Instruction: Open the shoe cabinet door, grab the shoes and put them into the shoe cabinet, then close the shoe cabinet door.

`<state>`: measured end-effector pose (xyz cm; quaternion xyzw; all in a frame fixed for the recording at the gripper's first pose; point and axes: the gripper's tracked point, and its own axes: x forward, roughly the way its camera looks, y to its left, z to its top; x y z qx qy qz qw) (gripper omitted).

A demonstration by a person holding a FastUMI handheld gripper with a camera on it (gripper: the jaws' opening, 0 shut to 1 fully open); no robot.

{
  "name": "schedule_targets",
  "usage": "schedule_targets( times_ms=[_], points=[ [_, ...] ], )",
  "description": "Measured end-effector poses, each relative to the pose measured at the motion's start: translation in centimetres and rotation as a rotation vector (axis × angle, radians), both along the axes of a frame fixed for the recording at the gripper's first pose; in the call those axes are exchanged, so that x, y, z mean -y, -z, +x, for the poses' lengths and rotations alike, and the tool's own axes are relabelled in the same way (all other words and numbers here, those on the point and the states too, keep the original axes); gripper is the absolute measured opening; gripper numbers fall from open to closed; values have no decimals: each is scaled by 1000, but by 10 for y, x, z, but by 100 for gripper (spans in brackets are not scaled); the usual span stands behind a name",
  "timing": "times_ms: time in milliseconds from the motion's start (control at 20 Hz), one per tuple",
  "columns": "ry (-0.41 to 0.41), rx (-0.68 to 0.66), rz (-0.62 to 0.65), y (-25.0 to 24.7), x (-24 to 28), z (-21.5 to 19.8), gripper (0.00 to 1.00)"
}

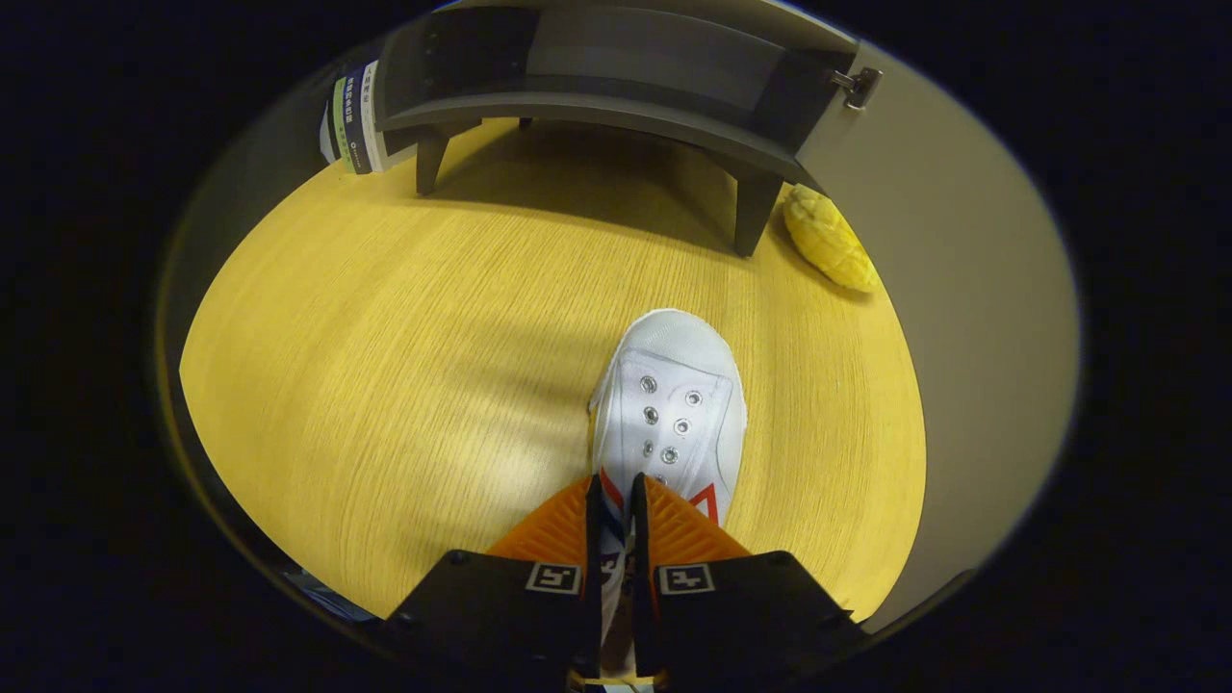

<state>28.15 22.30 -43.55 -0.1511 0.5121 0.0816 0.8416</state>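
A white lace-up shoe (671, 404) with metal eyelets and red-blue trim points toe-first toward the cabinet, over the wooden table. My gripper (616, 500) is shut on the shoe, its two fingers pinching a thin part of the shoe's upper near the tongue. I cannot tell whether the sole touches the table. Well beyond the toe stands the dark grey shoe cabinet (616, 87) on short legs, its inside shelf showing. Its door (953, 318) is swung open to the right, with a metal hinge (859, 87) at its top corner.
A yellow corn-like object (830, 241) lies on the table (385, 337) by the cabinet's right leg, against the open door. Several upright packets or books (351, 120) stand left of the cabinet. Bare wood stretches between the shoe and the cabinet.
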Motion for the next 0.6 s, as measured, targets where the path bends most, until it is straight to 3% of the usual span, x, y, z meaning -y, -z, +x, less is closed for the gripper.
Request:
schedule_targets(
  times_ms=[200, 600],
  points=[
    [7, -34, 41, 2, -9, -5, 2],
    [86, 64, 90, -56, -16, 0, 2]
  ],
)
